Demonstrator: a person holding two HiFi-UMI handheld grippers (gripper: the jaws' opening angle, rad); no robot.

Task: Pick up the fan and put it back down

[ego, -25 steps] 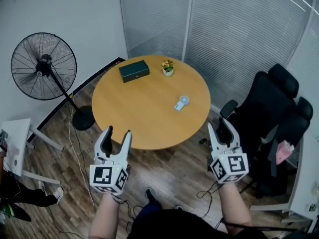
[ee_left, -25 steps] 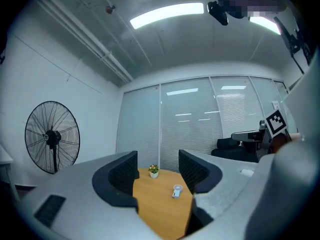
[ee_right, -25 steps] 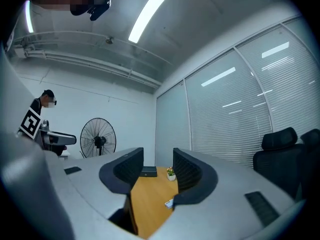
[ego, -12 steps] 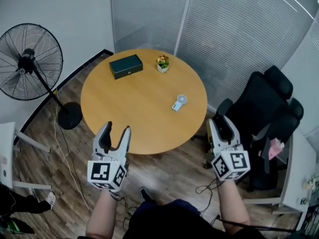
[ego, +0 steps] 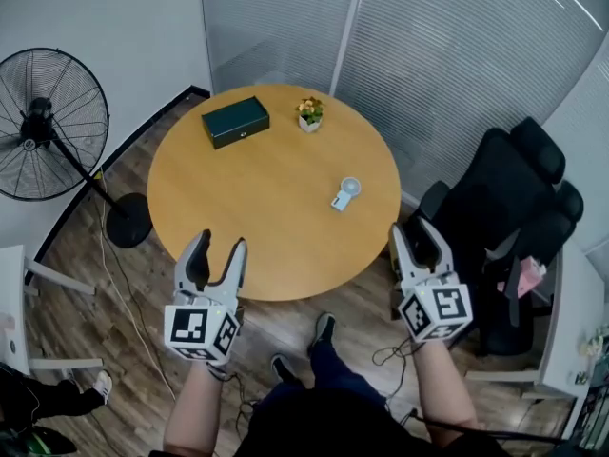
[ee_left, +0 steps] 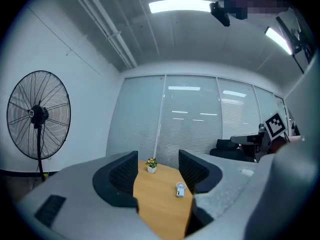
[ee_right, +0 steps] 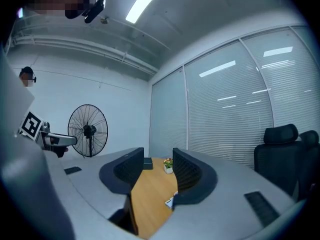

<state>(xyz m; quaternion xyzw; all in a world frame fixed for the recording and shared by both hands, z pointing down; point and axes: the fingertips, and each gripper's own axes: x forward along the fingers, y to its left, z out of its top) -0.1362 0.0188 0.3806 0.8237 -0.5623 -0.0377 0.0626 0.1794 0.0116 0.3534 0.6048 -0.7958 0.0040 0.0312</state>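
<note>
gaping apart, apparently empty: both jaws

No word, label, brand or number can be read on anything in view.

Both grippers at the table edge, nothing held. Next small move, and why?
Probably reach the right gripper forward over the table toward the small handheld fan: its jaws stand apart and empty, and the fan lies untouched, nearer this gripper than the left gripper.
</note>
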